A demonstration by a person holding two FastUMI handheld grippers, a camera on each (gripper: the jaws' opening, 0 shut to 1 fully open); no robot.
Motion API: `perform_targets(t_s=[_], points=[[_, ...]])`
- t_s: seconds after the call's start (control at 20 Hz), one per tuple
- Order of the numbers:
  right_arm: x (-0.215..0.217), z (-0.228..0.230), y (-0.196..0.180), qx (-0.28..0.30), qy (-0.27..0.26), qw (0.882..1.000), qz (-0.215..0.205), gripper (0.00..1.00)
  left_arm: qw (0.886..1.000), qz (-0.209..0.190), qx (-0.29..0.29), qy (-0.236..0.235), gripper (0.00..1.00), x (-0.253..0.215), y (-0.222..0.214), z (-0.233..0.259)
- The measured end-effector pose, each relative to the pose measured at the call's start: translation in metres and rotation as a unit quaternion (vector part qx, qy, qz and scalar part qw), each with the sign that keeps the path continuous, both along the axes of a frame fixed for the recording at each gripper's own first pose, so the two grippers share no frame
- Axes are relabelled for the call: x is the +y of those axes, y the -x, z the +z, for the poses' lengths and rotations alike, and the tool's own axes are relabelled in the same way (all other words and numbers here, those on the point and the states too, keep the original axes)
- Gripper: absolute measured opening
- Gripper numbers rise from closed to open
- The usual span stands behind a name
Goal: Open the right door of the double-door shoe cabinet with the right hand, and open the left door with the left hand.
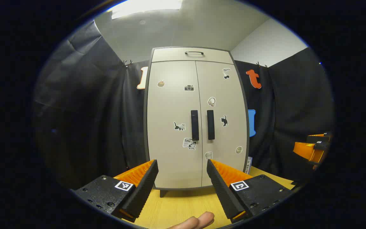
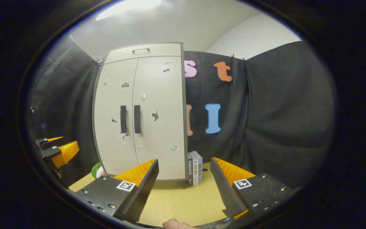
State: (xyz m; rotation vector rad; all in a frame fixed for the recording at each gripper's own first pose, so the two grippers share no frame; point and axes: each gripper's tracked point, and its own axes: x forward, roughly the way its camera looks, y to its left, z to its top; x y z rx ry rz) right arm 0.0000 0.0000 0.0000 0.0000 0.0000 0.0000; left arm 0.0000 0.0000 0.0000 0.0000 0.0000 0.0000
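I hold both my left gripper [image 1: 182, 178] and right gripper [image 2: 184, 178] with jaws spread and empty, back from the shut shoe cabinet [image 1: 196, 117] at twelve o'clock on the worktop [image 1: 183, 206], ready, I judge, for its handles [image 1: 202, 125].

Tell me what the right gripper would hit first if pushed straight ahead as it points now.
Probably the books standing on the table beside the cabinet, or the cabinet's right edge; the right gripper points at about that spot. Depth is unclear, and nothing lies nearer.
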Motion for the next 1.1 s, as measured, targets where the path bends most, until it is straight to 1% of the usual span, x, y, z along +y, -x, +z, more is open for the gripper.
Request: perform_targets(t_s=[0.1, 0.15, 0.25, 0.6, 0.65, 0.7, 0.75, 0.8, 0.85, 0.95, 1.0, 1.1], points=[[0.002, -0.003, -0.001, 0.006, -0.006, 1.000, 0.004, 0.96, 1.000, 0.000, 0.000, 0.002, 0.95, 0.001, 0.003, 0.000], [0.000, -0.008, -0.002, 0.010, -0.008, 1.000, 0.004, 0.94, 1.000, 0.001, -0.001, 0.001, 0.95, 0.002, 0.004, 0.001], [-0.001, -0.011, -0.005, 0.014, -0.012, 1.000, 0.002, 0.97, 1.000, 0.001, -0.003, 0.001, 0.95, 0.004, 0.005, 0.002], [0.000, -0.018, -0.010, 0.019, -0.008, 1.000, -0.001, 0.96, 1.000, -0.001, -0.002, 0.011, 0.95, 0.009, 0.006, -0.002], [0.002, -0.020, -0.011, 0.019, -0.007, 1.000, 0.001, 0.94, 1.000, 0.000, -0.002, 0.011, 0.95, 0.010, 0.007, -0.002], [0.002, -0.021, -0.012, 0.019, -0.005, 1.000, 0.001, 0.94, 1.000, 0.000, -0.004, 0.010, 0.95, 0.010, 0.006, -0.002], [0.004, -0.022, -0.013, 0.018, -0.002, 1.000, 0.002, 0.96, 1.000, 0.000, -0.005, 0.011, 0.92, 0.010, 0.005, -0.002], [0.005, -0.023, -0.014, 0.017, 0.000, 1.000, 0.002, 0.97, 1.000, -0.002, -0.006, 0.012, 0.95, 0.010, 0.005, -0.002], [0.007, -0.024, -0.016, 0.016, 0.002, 1.000, 0.003, 0.97, 1.000, -0.006, -0.008, 0.015, 0.96, 0.009, 0.004, -0.002], [0.012, -0.028, -0.020, 0.015, 0.003, 1.000, 0.006, 0.97, 1.000, -0.015, -0.011, 0.021, 0.96, 0.006, 0.001, -0.003], [0.013, -0.030, -0.023, 0.015, 0.001, 1.000, 0.007, 0.94, 0.999, -0.019, -0.011, 0.023, 0.93, 0.005, -0.002, -0.004], [0.017, -0.038, -0.031, 0.020, -0.003, 1.000, 0.009, 0.94, 0.999, -0.021, -0.010, 0.024, 0.92, 0.004, -0.012, -0.009]])
